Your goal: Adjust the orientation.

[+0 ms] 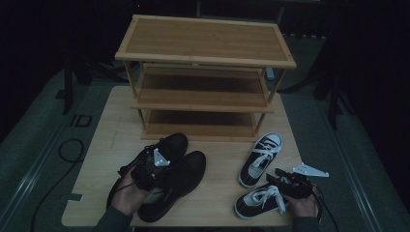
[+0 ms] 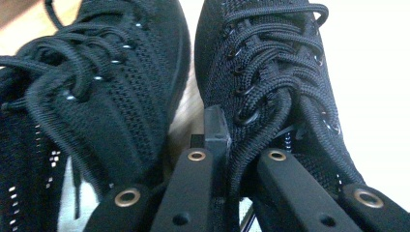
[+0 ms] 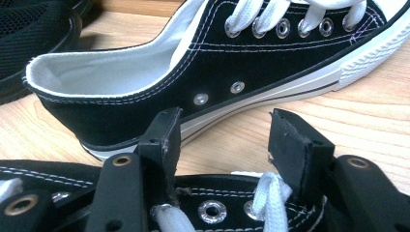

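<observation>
Right now, left gripper: your left gripper (image 1: 153, 166) sits over the pair of black knit shoes, jaws closed together at the inner collar edge of the right-hand black knit shoe (image 1: 180, 179), beside its laces; whether the pads actually pinch the fabric you cannot tell.
Left-hand shoe of that pair: the other black knit shoe (image 1: 162, 150) lies just beside its mate, toes pointing toward the shoe rack.
Right gripper: your right gripper (image 1: 285, 183) has its jaws standing wide apart, hovering over the laced top of the near canvas sneaker (image 1: 256, 199), with nothing clamped between the pads.
Second sneaker: the far canvas sneaker (image 1: 261, 157) lies near the other one, closer to the rack, black with white laces and sole.
Rack: the bamboo shoe rack (image 1: 205, 58) stands at the far side of the bench (image 1: 116, 125), its three shelves bare.
</observation>
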`<state>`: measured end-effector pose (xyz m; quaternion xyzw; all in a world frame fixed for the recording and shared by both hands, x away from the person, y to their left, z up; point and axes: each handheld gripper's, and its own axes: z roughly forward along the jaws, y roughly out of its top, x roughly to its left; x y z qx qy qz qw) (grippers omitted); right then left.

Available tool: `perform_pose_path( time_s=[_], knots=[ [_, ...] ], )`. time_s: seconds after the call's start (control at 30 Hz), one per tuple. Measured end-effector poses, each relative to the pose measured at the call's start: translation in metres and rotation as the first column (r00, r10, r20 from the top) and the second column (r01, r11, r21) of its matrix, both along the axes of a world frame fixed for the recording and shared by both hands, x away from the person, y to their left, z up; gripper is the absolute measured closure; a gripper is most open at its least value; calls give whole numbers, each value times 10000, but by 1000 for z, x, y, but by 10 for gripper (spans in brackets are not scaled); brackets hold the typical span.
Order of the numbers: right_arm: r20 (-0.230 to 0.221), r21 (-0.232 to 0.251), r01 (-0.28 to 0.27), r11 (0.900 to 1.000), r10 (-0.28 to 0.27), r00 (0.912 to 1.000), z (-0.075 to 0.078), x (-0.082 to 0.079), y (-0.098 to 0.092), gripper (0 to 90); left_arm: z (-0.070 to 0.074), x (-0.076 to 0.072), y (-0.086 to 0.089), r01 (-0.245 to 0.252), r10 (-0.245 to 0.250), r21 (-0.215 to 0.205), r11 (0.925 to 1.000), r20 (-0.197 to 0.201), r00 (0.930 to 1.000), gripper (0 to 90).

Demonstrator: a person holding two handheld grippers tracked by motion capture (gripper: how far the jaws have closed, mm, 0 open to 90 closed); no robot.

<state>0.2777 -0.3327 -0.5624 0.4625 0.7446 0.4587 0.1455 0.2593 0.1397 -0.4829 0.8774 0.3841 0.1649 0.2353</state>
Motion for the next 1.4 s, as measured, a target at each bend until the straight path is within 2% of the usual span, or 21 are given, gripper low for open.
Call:
perform_pose_path(
  time_s=[0.13,0.33,0.53,0.67,0.7,0.77,0.83,0.93,1.17,1.2,1.37,1.4],
  knots=[
    [3,-2,-4,10000,4,10000,0,0,0,451,0,2,6,-113,113,-77,9999,19,9999,883],
    [7,-6,-2,10000,2,10000,0,0,0,451,-1,3,9,-58,57,60,10000,57,10000,882],
    [-2,12,1,10000,-1,10000,0,0,0,451,2,5,10,234,-242,501,9985,143,9996,875],
    [4,4,0,10000,0,10000,0,0,0,451,1,6,10,279,-285,475,9985,114,9995,854],
    [5,0,0,10000,0,10000,0,0,0,451,-2,5,13,264,-279,557,9981,276,9992,779],
    [1,9,2,10000,-2,10000,0,0,0,451,1,4,18,283,-292,238,9993,376,9989,668],
    [1,11,3,10000,-3,10000,0,0,0,451,5,2,22,319,-323,95,9994,414,9986,591],
    [-15,21,14,10000,-14,10000,0,0,0,451,10,0,27,283,-282,-10,9996,440,9986,544],
    [4,15,11,10000,-11,10000,0,0,0,451,14,-3,30,165,-167,37,9999,693,9975,436],
    [0,16,11,10000,-11,10000,0,0,0,451,14,-5,30,80,-104,252,9997,987,9951,409],
    [-28,38,13,10000,-13,10000,0,0,0,451,15,-1,34,-109,82,288,9995,926,9957,313],
    [-29,39,13,10000,-13,10000,0,0,0,451,14,2,37,-48,53,-84,10000,589,9983,313]
  ],
)
